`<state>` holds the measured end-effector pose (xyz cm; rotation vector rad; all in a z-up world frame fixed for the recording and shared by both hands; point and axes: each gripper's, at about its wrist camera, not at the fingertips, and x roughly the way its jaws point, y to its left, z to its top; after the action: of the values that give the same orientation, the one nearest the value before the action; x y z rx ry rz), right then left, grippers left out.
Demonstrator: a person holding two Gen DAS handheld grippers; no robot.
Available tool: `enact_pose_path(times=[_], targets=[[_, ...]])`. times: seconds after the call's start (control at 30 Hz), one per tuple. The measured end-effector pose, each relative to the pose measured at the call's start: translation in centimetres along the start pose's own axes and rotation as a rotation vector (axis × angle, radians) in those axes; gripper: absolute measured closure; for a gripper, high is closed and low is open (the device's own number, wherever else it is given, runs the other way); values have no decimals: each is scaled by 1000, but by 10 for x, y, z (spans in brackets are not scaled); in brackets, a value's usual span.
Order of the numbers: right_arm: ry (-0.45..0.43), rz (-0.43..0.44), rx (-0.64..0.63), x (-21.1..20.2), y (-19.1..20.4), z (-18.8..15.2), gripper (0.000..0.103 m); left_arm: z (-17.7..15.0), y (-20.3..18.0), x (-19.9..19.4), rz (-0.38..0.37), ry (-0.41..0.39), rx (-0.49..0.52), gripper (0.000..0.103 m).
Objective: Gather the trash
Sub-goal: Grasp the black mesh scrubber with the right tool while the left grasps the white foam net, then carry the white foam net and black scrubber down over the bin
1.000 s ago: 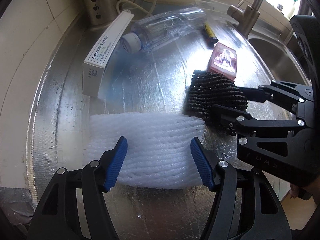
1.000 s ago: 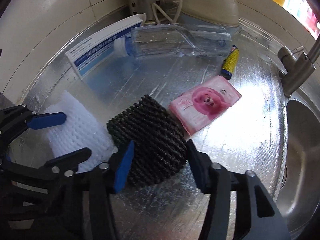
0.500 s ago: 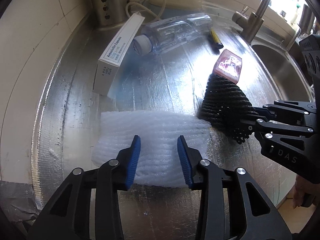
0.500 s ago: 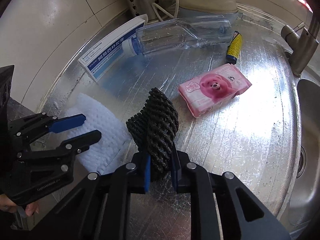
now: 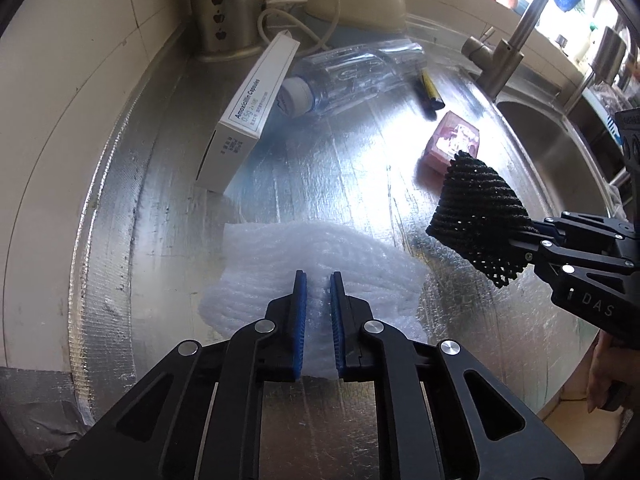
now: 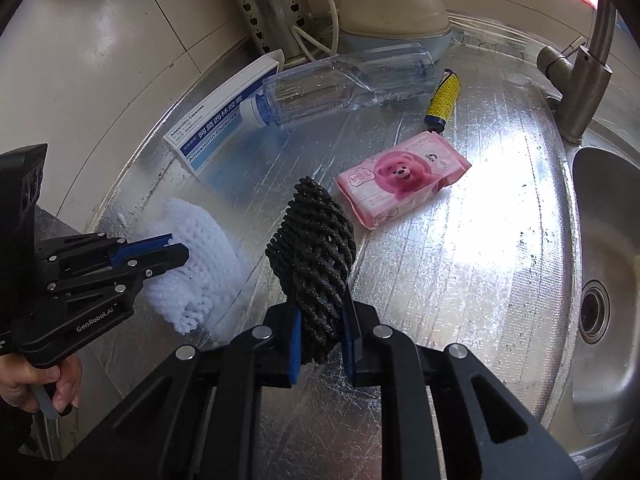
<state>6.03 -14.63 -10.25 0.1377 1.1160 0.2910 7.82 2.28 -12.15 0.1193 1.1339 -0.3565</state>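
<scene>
A: Left wrist view: left tool point(image 5: 318, 280) is pinched nearly closed on the white foam net point(image 5: 320, 264), which sags onto the desk point(image 5: 160, 200) on the near side of the faucet point(image 5: 508, 52). Right tool point(image 5: 536, 236) clamps the black foam net point(image 5: 476, 216), clear of the surface.

B: What's left?

A: Right wrist view: right tool point(image 6: 320, 312) is closed tight on the black net point(image 6: 312, 248), which stands upright between its pads. Still lying on the desk, all to the left of the faucet point(image 6: 580, 76): medicine box point(image 6: 224, 120), plastic bottle point(image 6: 344, 80), yellow battery point(image 6: 442, 98), pink tissue pack point(image 6: 404, 180).

B: So two of six in hand?

A: Looks that way. No bin in either view, so I'd say nothing is disposed of yet. Early stage.
</scene>
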Motion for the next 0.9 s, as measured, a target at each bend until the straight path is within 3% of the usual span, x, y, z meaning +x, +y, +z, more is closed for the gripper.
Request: enact_pose_path(times=[0.5, 0.9], targets=[[-54, 13, 26, -27, -3, -6, 88, -4, -19, -33, -13, -43, 59, 92], [-84, 10, 20, -67, 15, -37, 88, -35, -36, -72, -6, -63, 132, 92]])
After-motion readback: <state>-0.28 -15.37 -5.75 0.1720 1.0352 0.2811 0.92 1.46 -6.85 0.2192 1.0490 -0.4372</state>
